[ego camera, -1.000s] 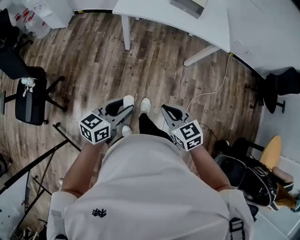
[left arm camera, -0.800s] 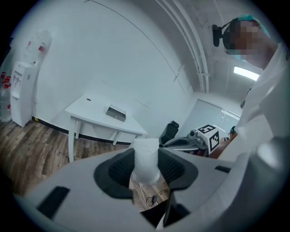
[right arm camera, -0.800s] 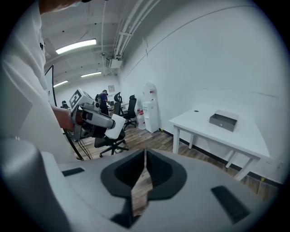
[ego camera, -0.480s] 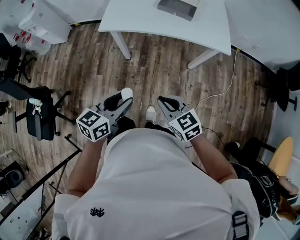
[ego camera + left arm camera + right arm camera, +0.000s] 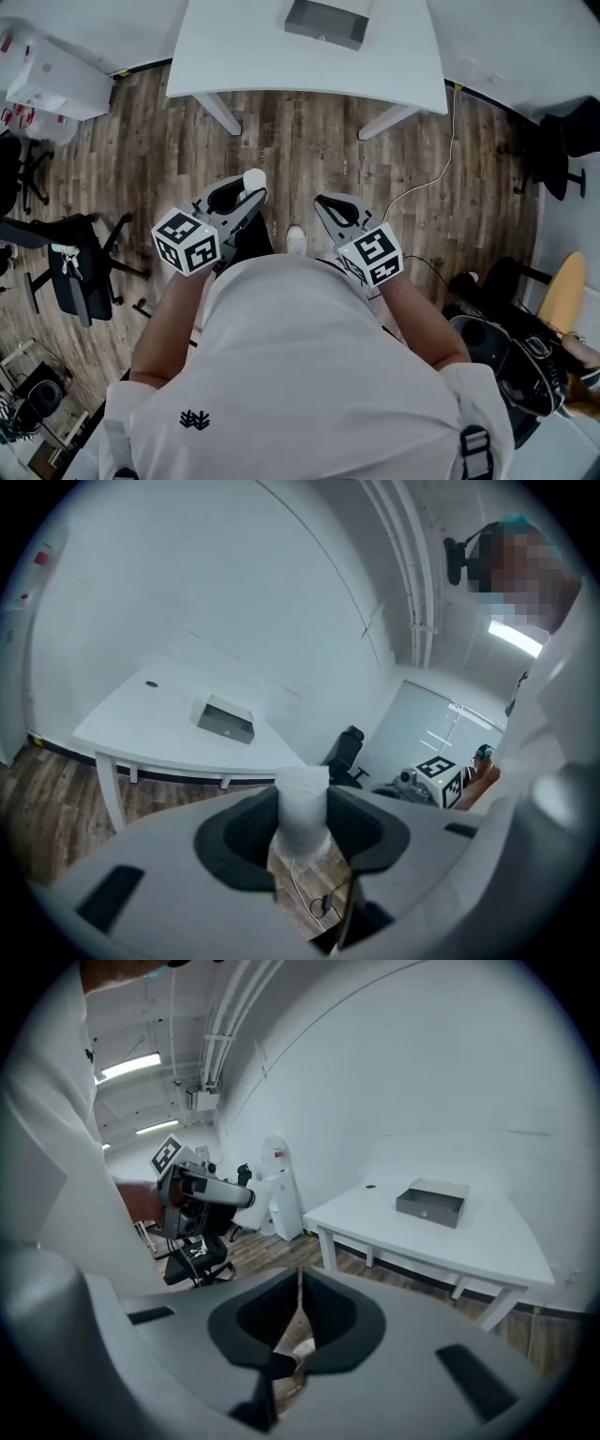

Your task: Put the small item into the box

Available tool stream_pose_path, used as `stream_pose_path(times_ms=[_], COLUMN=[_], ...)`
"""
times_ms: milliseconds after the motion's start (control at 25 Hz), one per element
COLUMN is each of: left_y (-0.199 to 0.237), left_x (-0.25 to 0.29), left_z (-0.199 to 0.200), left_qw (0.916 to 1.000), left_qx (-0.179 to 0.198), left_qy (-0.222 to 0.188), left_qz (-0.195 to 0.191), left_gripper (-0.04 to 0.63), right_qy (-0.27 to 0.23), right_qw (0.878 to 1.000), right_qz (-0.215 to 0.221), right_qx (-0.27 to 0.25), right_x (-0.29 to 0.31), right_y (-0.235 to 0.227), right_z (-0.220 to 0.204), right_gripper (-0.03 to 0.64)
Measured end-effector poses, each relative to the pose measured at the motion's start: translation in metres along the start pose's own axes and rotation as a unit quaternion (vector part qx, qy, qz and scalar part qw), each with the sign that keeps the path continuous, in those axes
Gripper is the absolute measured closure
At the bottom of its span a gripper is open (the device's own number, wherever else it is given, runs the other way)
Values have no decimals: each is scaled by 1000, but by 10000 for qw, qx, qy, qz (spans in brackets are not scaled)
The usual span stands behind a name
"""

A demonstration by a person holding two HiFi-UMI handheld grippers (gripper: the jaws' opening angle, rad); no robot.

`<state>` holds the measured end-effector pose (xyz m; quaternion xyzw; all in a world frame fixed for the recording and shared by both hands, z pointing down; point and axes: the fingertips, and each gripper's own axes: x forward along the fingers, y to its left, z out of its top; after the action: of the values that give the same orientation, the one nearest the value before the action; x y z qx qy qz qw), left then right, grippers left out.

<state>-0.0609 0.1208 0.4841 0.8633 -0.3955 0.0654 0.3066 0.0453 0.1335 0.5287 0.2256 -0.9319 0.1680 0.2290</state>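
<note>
Landmark for all positions: white table [image 5: 244,56], top of the head view, its near edge facing the person.

- Grey box [image 5: 327,21] sits on the table, back from the near edge, towards the far side of the top. Bare tabletop lies all round it; in the right gripper view the box [image 5: 432,1202] stands clear of every table edge.
- Small white item [image 5: 254,178] is not on the table. It is clamped between the jaws of the left gripper [image 5: 246,192], held over the floor well short of the table's near edge. In the left gripper view the item [image 5: 302,808] stands upright between the dark pads, both pads pressed on it, top poking above them.
- Right gripper [image 5: 330,208] is level with the left one, also short of the table. Its jaws are together with only a thin slit between them and nothing in it, as the right gripper view shows [image 5: 298,1321].
- Wood floor [image 5: 309,141] between grippers and table is open. Two slanting table legs [image 5: 217,112] come down under the near edge.
- A white cable [image 5: 422,183] trails across the floor from the table's right corner, towards the right gripper's side.
- An office chair [image 5: 70,262] stands well left of the table, off the straight line to it. A dark chair [image 5: 562,150] sits beyond the table's right end.
</note>
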Motion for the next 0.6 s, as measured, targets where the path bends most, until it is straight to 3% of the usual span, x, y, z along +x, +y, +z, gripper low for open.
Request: stream_pose_path(times_ms=[600], left_y=[109], left_x=[60], left_z=[100], left_qw=[9913], left_qx=[297], left_qy=[485], left_qz=[-1189], left_gripper=[430], right_qy=[-76], right_qw=[9902], right_qz=[-1227], right_qx=[658], right_x=[75], right_y=[-51], right_z=[85], right_gripper=[611])
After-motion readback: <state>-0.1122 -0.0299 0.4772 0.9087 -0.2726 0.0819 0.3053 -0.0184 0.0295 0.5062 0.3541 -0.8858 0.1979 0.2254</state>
